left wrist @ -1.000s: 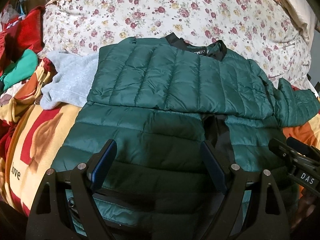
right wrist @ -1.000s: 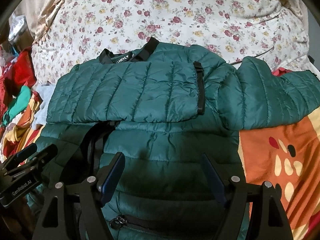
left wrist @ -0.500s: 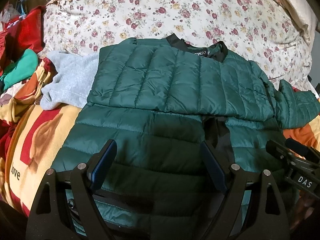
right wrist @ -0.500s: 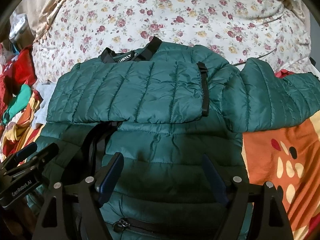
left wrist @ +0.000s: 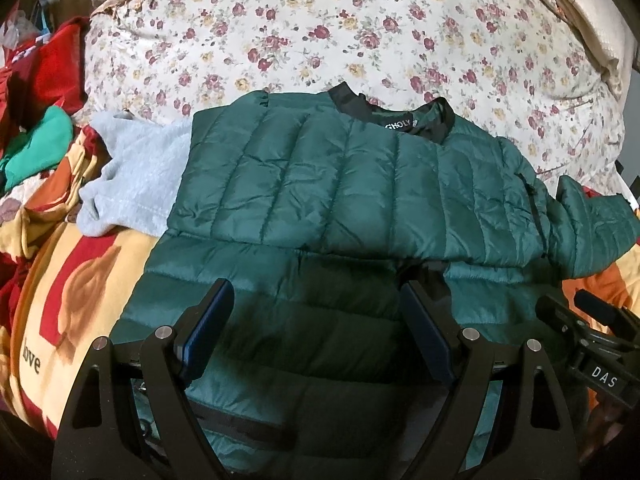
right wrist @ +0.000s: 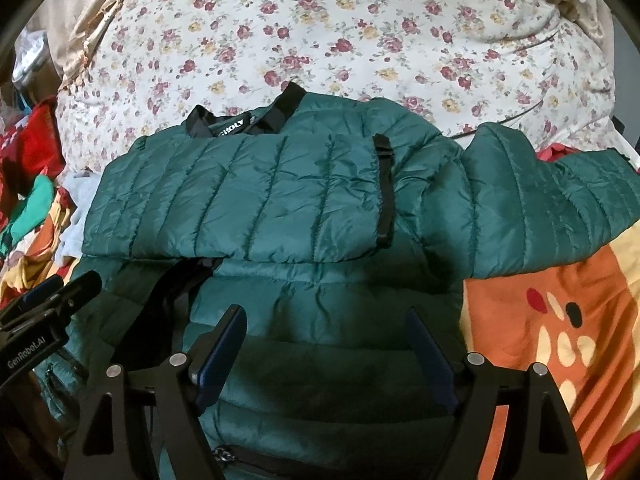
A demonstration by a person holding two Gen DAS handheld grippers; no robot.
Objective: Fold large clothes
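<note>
A dark green quilted puffer jacket (left wrist: 320, 208) lies flat on the bed, front up, black collar at the far end. One sleeve is folded across the chest (right wrist: 248, 200), its black cuff (right wrist: 384, 188) near the middle. The other sleeve (right wrist: 540, 208) stretches out to the right. My left gripper (left wrist: 316, 308) is open and empty above the jacket's lower left half. My right gripper (right wrist: 328, 332) is open and empty above the lower right half. Each gripper shows at the edge of the other's view, the right one (left wrist: 588, 320) and the left one (right wrist: 52, 292).
A floral quilt (left wrist: 340, 32) lies behind the jacket. A grey fleece garment (left wrist: 128, 184) sits left of it, beside red and green clothes (left wrist: 36, 136). An orange and yellow patterned blanket (right wrist: 560, 340) lies under the jacket.
Both grippers have drifted slightly back toward the jacket's hem; the jacket has not moved and both stay open.
</note>
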